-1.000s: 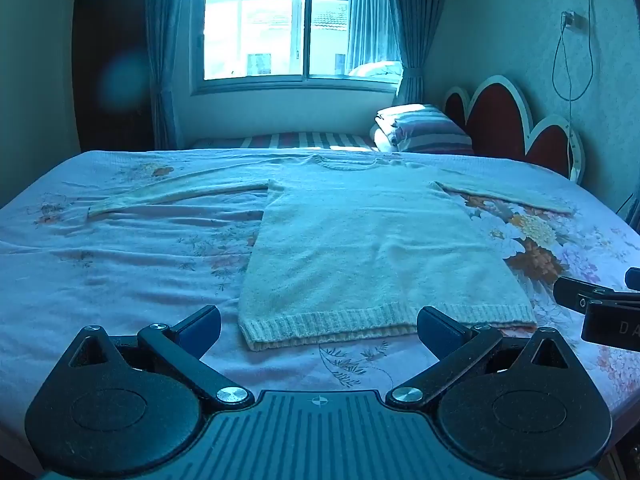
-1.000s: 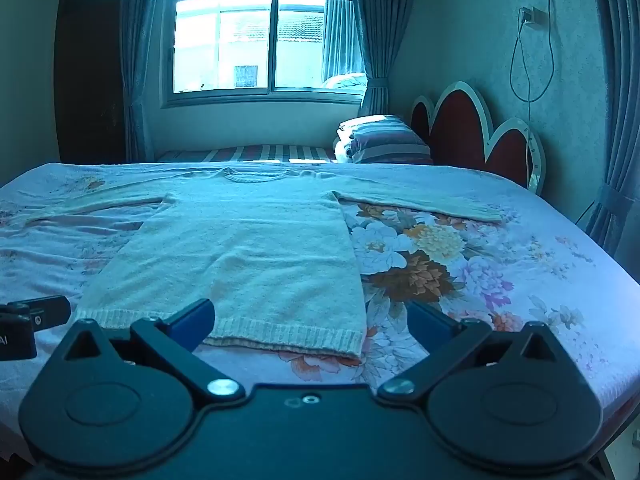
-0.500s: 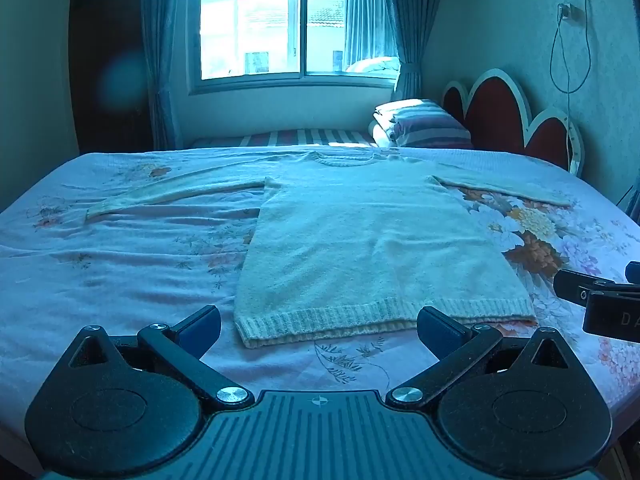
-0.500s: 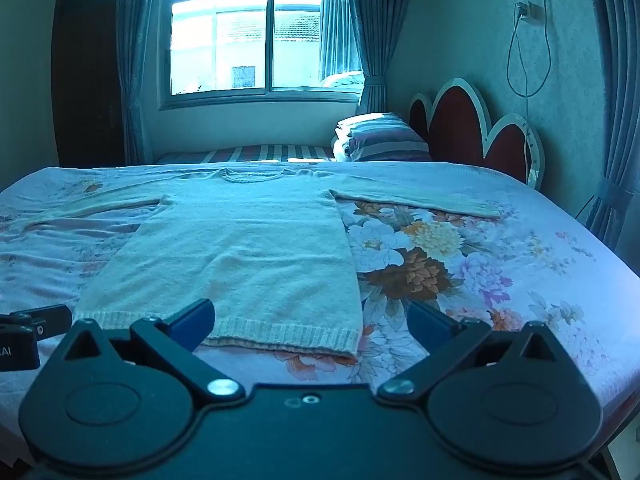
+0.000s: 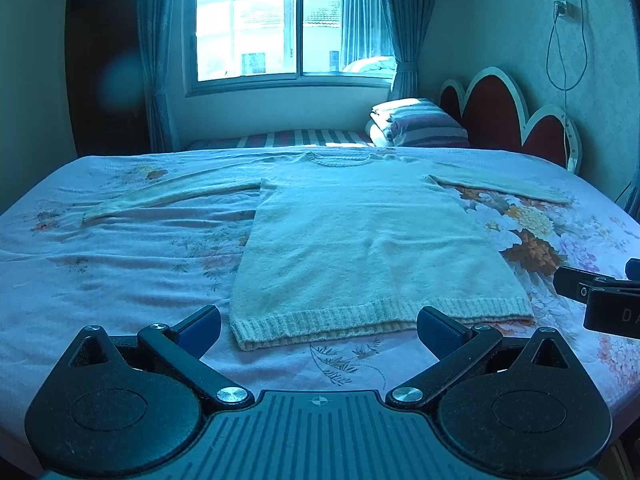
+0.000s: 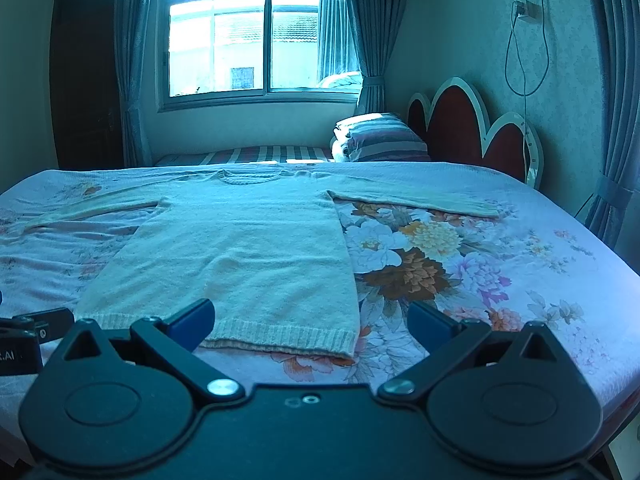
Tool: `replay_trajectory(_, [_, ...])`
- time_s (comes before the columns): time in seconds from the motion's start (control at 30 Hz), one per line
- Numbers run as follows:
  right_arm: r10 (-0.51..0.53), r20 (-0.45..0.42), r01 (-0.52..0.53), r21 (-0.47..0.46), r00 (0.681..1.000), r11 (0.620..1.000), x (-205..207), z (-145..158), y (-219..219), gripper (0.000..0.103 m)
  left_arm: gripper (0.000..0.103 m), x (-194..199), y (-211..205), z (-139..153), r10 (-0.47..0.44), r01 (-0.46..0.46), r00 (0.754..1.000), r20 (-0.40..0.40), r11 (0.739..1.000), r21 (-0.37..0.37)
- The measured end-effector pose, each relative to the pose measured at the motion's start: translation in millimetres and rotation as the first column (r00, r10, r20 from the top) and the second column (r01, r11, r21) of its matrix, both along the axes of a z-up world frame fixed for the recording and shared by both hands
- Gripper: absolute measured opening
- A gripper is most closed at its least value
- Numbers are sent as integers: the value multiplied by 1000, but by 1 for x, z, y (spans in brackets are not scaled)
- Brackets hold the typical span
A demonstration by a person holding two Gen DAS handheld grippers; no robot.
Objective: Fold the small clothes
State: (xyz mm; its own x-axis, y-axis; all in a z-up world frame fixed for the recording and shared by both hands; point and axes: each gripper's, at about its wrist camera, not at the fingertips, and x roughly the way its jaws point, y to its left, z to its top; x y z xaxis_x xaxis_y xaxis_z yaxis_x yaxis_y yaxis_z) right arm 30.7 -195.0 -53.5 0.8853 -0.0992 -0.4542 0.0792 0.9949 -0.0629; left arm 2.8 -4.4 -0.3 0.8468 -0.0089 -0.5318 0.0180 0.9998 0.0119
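We hold the left gripper point(image 5: 319, 326) low over the near edge of the bed point(image 5: 120, 280), its jaws spread wide with nothing between them, lined up with the left half of the sweater's point(image 5: 360, 240) ribbed hem point(image 5: 380, 314). The right gripper point(image 6: 311, 320) sits beside it in the same way, jaws released and empty, facing the hem's right corner point(image 6: 344, 340). The sweater lies flat on the flowered bedspread with its hem toward us and its neckline point(image 5: 340, 160) toward the far side, near the window point(image 5: 288, 28); both sleeves are stretched straight out, the left sleeve point(image 5: 168, 196) across the paler cloth and the right sleeve point(image 6: 416, 200) over the big printed flowers. Laid out like this, every edge is within reach and no part is doubled over, so we judge that folding has not begun. We keep the two grippers level and side by side, well apart from each other, most likely so that each can take its own corner of the hem or its own side of the body and carry the cloth evenly. The knit looks soft and a little thick, so it may sag or drag on the wrinkled sheet if only one side is lifted. A folded striped quilt point(image 5: 420, 124) rests by the headboard point(image 5: 504, 120), clear of our working area
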Motion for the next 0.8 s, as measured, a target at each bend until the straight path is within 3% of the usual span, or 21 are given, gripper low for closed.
replay_trajectory(0.8, [4,12,-4,1,1000,1000,0,2,2,103,103,-1,1,1,5,-5,1000,7,1000,-3])
